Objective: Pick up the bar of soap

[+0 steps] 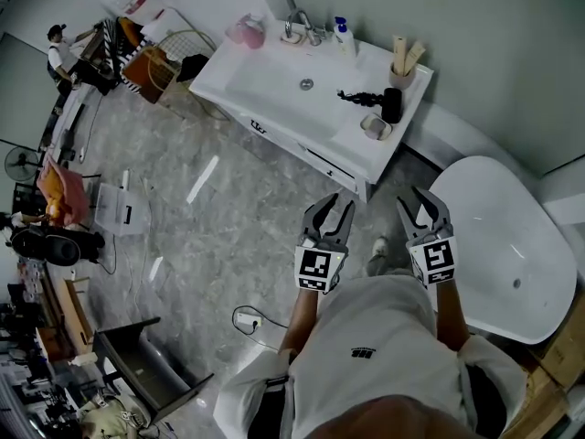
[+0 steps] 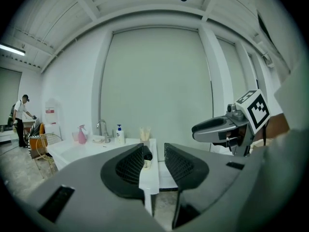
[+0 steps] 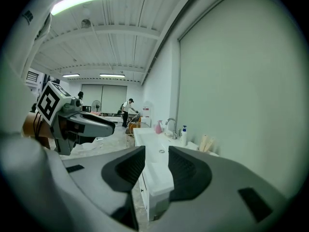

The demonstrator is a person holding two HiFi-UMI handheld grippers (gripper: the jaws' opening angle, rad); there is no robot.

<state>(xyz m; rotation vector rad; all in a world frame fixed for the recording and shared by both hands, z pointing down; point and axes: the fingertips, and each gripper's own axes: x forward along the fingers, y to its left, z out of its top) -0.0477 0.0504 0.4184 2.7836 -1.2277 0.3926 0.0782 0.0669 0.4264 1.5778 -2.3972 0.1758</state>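
Observation:
The bar of soap [image 1: 376, 128] lies pale in a small dish on the right end of the white sink counter [image 1: 274, 108], next to a black cup [image 1: 391, 104]. In the left gripper view the dish [image 2: 147, 164] shows far off between the jaws. My left gripper [image 1: 331, 207] [image 2: 154, 151] and right gripper [image 1: 420, 201] [image 3: 157, 153] hang side by side in front of my body, well short of the counter. Both point toward it, shut with nothing between the jaws.
On the counter stand a faucet [image 1: 300, 26], a pink spray bottle [image 1: 247, 31], a pump bottle [image 1: 344, 37] and a holder with wooden sticks [image 1: 402, 62]. A white bathtub [image 1: 503, 245] is at my right. A power strip [image 1: 247, 319] lies on the floor. A person [image 1: 62, 53] stands far left.

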